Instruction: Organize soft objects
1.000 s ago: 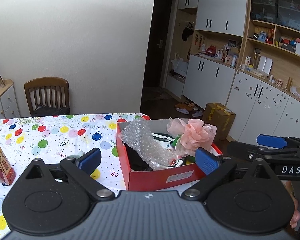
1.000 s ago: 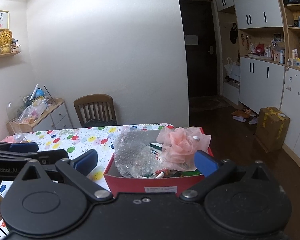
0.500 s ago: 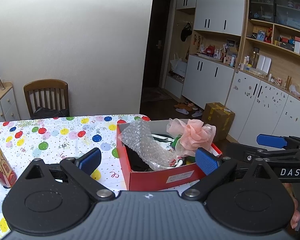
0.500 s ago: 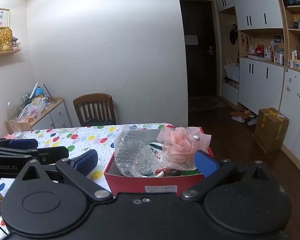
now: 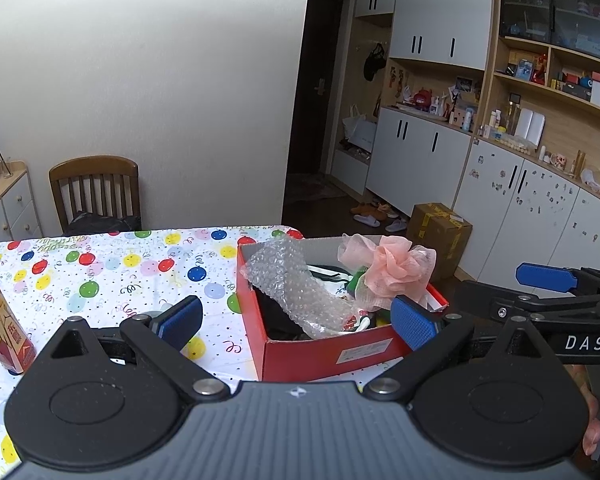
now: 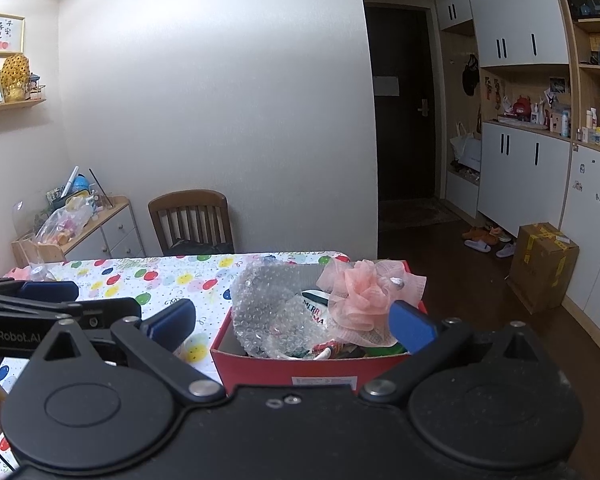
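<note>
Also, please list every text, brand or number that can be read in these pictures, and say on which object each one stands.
"DAS": white letters on the right gripper, left wrist view.
"GenRobot.AI", first letter cut off: on the left gripper, right wrist view.
"MERR", partly hidden: on a white item in the red box.
White label on the box: too small to read.
Bottle label and framed picture: characters, not legible.

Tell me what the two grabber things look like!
Both are black plastic. The left gripper and the right gripper each have two angled arms with silver pivot bolts, round discs on the body, and blue ribbed pads at the tips. The left has a ridged grey body; its side reads "GenRobot.AI". The right gripper's side reads "DAS".
</note>
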A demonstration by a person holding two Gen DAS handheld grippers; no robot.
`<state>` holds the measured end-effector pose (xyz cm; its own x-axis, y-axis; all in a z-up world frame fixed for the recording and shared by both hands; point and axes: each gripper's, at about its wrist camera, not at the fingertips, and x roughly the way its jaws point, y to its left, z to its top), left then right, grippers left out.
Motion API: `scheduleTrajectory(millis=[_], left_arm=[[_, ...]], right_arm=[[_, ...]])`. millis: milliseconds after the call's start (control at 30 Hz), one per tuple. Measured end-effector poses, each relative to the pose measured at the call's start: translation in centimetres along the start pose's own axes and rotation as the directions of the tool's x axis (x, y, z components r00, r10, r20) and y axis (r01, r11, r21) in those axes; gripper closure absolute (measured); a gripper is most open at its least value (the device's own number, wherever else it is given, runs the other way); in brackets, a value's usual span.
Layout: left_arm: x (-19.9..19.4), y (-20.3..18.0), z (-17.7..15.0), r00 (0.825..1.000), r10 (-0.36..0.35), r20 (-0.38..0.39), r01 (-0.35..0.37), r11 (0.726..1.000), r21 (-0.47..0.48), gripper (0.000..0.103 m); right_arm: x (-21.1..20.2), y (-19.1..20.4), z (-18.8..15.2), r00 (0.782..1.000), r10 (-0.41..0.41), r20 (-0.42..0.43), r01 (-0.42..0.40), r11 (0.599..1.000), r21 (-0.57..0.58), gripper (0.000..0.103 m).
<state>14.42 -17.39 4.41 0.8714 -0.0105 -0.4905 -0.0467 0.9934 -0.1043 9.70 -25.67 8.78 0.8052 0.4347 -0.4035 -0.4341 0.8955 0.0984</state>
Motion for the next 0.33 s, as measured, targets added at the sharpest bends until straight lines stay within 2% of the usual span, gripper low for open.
scheduleTrajectory(millis=[333], left_arm=[[-0.03, 0.03, -0.07, 1.000, 0.004, -0.006, -0.004, 1.000, 0.002, 0.002]], right_arm=[[0.28, 0.19, -0.08, 1.000, 0.004, -0.008, -0.004, 1.000, 0.005, 0.000]])
